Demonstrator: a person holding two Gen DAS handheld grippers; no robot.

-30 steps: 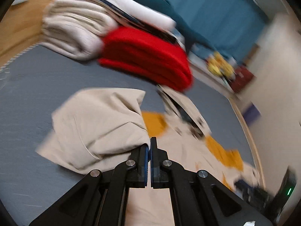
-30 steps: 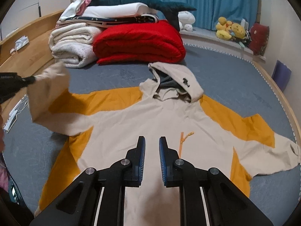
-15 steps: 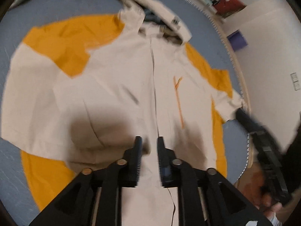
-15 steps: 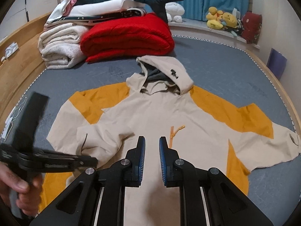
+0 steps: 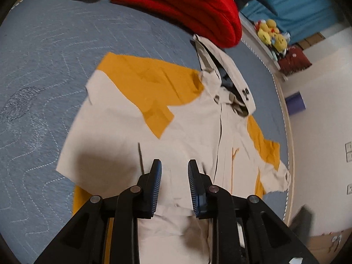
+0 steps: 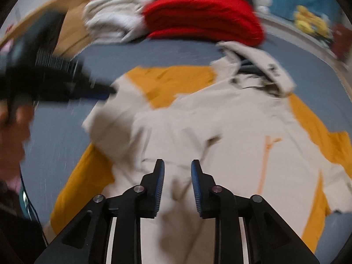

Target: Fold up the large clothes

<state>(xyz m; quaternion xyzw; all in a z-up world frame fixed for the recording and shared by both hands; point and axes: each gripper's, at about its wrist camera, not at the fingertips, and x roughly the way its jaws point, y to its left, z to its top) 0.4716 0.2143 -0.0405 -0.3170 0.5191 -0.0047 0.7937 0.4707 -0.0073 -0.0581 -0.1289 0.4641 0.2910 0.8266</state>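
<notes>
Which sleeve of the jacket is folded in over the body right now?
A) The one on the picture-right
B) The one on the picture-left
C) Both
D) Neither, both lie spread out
B: in the left wrist view the jacket's picture-left sleeve lies doubled over its body, while the other sleeve reaches out flat on the bed.

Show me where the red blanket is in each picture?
Left wrist view: the red blanket is at the top, middle-right, above the hood.
Right wrist view: the red blanket is at the top centre, blurry.
Shared landmark: the jacket's hood, just below the blanket.
</notes>
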